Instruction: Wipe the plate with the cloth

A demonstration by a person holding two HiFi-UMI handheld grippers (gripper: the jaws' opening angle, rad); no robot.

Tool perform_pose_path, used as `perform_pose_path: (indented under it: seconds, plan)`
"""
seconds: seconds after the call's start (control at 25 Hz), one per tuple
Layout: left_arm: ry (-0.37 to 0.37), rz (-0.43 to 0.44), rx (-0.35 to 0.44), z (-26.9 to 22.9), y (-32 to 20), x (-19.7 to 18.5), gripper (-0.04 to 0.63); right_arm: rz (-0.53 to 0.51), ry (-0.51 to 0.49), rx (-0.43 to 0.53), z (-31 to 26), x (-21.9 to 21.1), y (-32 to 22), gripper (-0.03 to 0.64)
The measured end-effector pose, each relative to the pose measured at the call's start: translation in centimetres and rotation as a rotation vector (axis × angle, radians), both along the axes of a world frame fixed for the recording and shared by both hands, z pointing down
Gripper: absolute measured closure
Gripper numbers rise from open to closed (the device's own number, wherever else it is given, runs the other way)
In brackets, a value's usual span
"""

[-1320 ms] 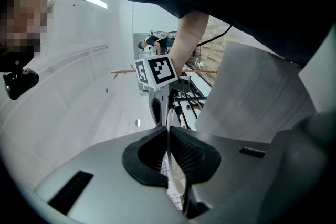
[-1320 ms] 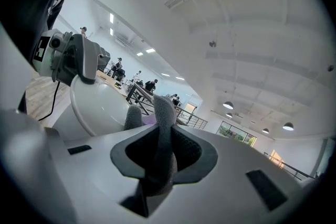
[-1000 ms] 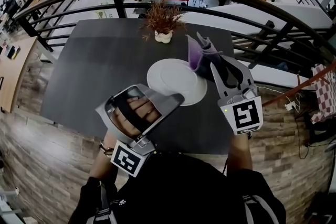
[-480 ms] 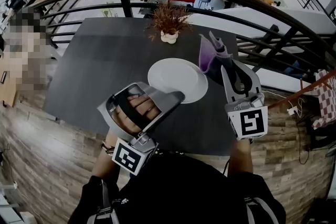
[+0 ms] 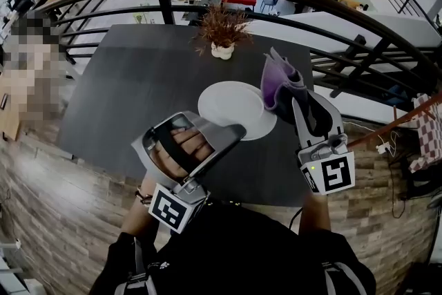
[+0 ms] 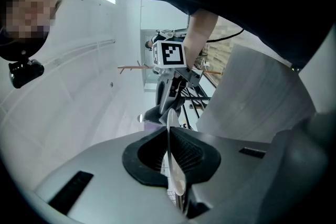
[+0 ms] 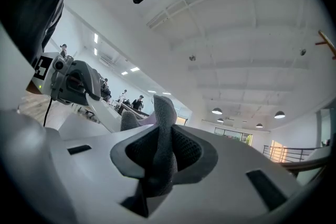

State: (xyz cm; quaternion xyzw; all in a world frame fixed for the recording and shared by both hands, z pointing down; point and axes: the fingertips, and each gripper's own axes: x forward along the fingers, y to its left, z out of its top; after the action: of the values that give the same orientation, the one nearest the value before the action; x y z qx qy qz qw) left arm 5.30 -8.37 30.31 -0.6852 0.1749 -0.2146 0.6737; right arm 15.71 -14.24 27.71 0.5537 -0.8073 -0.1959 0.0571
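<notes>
White on dark, and judged as barely begun: plate [image 5: 231, 106] held over the black surface [image 5: 138, 79] by its near rim, face up and ready. Purple-and-grey cloth [image 5: 276, 79] bunched upright at the plate's right edge, possibly just touching it, though not certain from the overhead angle. No trace of wiping to be read on the plate's face. Left to do, by this reckoning: nearly everything, meaning a sweep of the cloth across the face, then both things set down. Left tongs [image 5: 232, 131]: clenched almost flat on the plate's thin rim, seen edge-on between the ribbed pads. Right tongs [image 5: 290, 101]: clamped on a thick fold of the cloth, pads sunk into it, loose ends standing out past the tips.
</notes>
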Motion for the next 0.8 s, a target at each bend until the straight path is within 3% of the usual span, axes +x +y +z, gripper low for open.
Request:
perform_pose_path:
  seconds: [0.36,0.8]
  plan:
    - [0.059,-0.017,-0.04,-1.0,-0.8,0.0,0.577,-0.013,-0.03,0.058,-1.0,-0.1,1.2,0.545]
    - [0.184,-0.021,-0.102,-2.9,-1.8,-0.2,0.577,-0.034,-0.055,0.119,-1.8,-0.5,2.4,0.546]
